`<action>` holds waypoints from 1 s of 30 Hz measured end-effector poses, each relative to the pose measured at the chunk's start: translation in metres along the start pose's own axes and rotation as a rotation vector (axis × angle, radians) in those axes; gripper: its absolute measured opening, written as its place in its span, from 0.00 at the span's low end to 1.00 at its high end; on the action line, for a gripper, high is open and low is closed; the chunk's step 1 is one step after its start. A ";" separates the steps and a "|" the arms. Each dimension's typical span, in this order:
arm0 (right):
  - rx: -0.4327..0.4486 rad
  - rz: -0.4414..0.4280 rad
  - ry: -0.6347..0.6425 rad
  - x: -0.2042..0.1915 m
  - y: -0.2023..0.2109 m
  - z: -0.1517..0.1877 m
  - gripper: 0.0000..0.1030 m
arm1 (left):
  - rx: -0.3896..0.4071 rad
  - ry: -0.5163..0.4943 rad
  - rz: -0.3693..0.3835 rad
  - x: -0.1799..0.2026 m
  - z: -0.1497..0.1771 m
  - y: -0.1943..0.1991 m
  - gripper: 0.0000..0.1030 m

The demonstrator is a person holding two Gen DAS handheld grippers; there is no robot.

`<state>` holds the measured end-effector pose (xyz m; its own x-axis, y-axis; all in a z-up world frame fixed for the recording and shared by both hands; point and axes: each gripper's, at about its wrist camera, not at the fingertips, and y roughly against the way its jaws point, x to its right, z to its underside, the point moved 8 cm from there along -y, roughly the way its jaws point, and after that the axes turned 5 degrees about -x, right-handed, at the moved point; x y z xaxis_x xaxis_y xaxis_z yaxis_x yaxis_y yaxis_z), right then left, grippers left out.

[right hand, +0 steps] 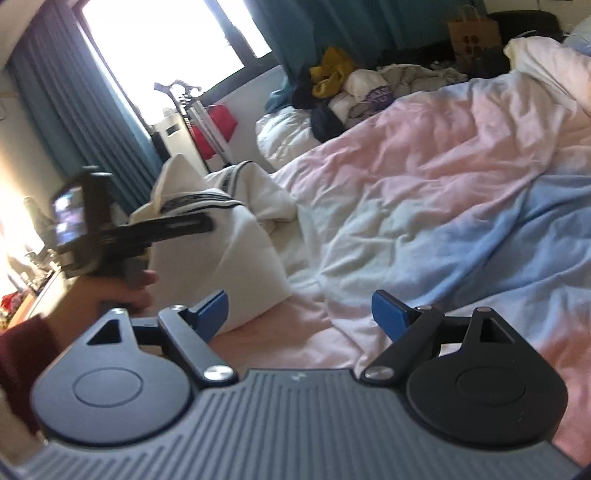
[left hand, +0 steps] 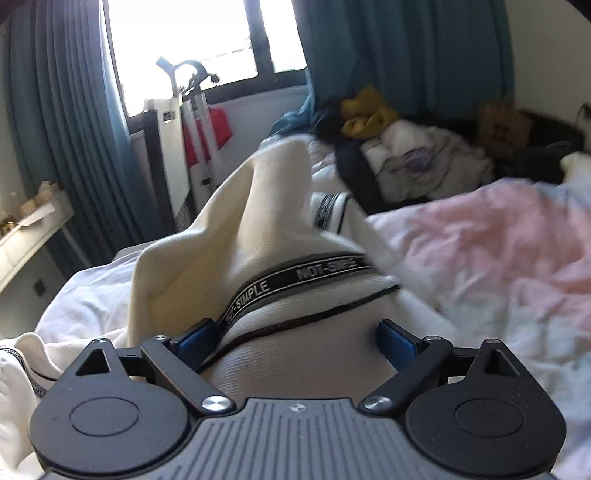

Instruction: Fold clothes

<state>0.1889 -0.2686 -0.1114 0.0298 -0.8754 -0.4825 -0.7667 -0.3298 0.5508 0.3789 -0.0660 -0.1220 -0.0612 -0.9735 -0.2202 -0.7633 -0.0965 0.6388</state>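
Observation:
A cream garment (left hand: 258,236) with a black "NOT-SIMPLE" band (left hand: 295,277) lies bunched on the bed. My left gripper (left hand: 295,341) is right over it with its jaws wide apart. The cloth runs between its blue pads (left hand: 397,345), which do not press on it. In the right wrist view the same garment (right hand: 236,258) stands in a peaked heap. The left gripper (right hand: 177,226) reaches onto its top edge, carried by a hand (right hand: 110,295) in a dark red sleeve. My right gripper (right hand: 301,312) stands open over the bedcover, its left pad (right hand: 214,310) beside the garment's lower corner.
A rumpled pink, white and blue bedcover (right hand: 424,184) fills the right side. Behind it lies a pile of other clothes (right hand: 351,92), with a brown paper bag (right hand: 472,33) further back. Teal curtains (left hand: 74,129), a window, a metal stand (left hand: 192,110) and a cluttered shelf (left hand: 29,221) stand at left.

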 end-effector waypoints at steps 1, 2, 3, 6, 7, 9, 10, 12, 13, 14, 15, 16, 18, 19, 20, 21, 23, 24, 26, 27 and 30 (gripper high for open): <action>0.005 -0.007 0.002 -0.001 0.002 0.000 0.84 | -0.007 -0.005 -0.014 0.001 0.000 -0.007 0.94; 0.008 -0.011 0.000 -0.002 0.004 0.000 0.84 | -0.014 -0.010 -0.025 0.001 0.001 -0.013 0.94; 0.010 -0.015 -0.004 -0.001 0.003 -0.001 0.84 | -0.018 -0.008 -0.024 -0.001 0.002 -0.017 0.94; -0.001 -0.012 -0.028 0.005 -0.001 0.000 0.84 | -0.029 0.000 -0.017 -0.009 0.006 -0.029 0.87; -0.005 -0.011 -0.036 0.006 -0.002 0.000 0.84 | -0.034 0.006 -0.007 -0.010 0.008 -0.030 0.81; -0.011 -0.012 -0.051 0.008 -0.004 0.001 0.84 | -0.041 0.028 0.010 -0.011 0.009 -0.029 0.73; -0.013 -0.014 -0.058 0.009 -0.005 0.002 0.84 | -0.042 0.027 0.016 -0.012 0.009 -0.027 0.68; -0.016 -0.020 -0.066 0.009 -0.006 0.002 0.84 | -0.044 0.026 0.027 -0.014 0.008 -0.025 0.58; -0.018 -0.020 -0.068 0.008 -0.008 0.003 0.84 | -0.044 0.031 0.032 -0.014 0.007 -0.022 0.51; -0.022 -0.019 -0.068 0.008 -0.009 0.004 0.84 | -0.045 0.035 0.038 -0.015 0.006 -0.019 0.47; -0.027 -0.016 -0.068 0.008 -0.011 0.004 0.84 | -0.045 0.040 0.043 -0.016 0.005 -0.016 0.40; -0.031 -0.015 -0.070 0.008 -0.012 0.005 0.84 | -0.044 0.040 0.048 -0.018 0.003 -0.008 0.32; -0.037 -0.012 -0.072 0.008 -0.014 0.006 0.84 | -0.032 0.040 0.053 -0.024 0.000 0.010 0.23; -0.035 -0.012 -0.071 0.007 -0.014 0.006 0.84 | -0.010 0.042 0.054 -0.025 -0.002 0.019 0.21; -0.032 -0.012 -0.068 0.007 -0.012 0.006 0.84 | 0.013 0.045 0.055 -0.027 -0.004 0.028 0.21; -0.025 -0.011 -0.065 0.006 -0.011 0.005 0.84 | 0.037 0.058 0.060 -0.030 -0.006 0.038 0.20; -0.016 -0.007 -0.068 0.007 -0.008 0.003 0.84 | 0.082 0.092 0.078 -0.037 -0.008 0.061 0.19; -0.013 -0.005 -0.071 0.008 -0.006 0.003 0.84 | 0.104 0.103 0.086 -0.040 -0.010 0.071 0.19; 0.000 0.000 -0.082 0.011 -0.003 0.001 0.84 | 0.158 0.111 0.105 -0.043 -0.017 0.091 0.19; 0.008 0.004 -0.089 0.012 -0.001 0.000 0.84 | 0.179 0.121 0.120 -0.043 -0.022 0.099 0.19; 0.034 0.024 -0.116 0.020 0.002 -0.004 0.84 | 0.244 0.121 0.193 -0.034 -0.042 0.119 0.19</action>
<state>0.1907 -0.2878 -0.1168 -0.0616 -0.8353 -0.5464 -0.7876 -0.2956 0.5406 0.3174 -0.0528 -0.0078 -0.1545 -0.9879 -0.0139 -0.8774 0.1307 0.4616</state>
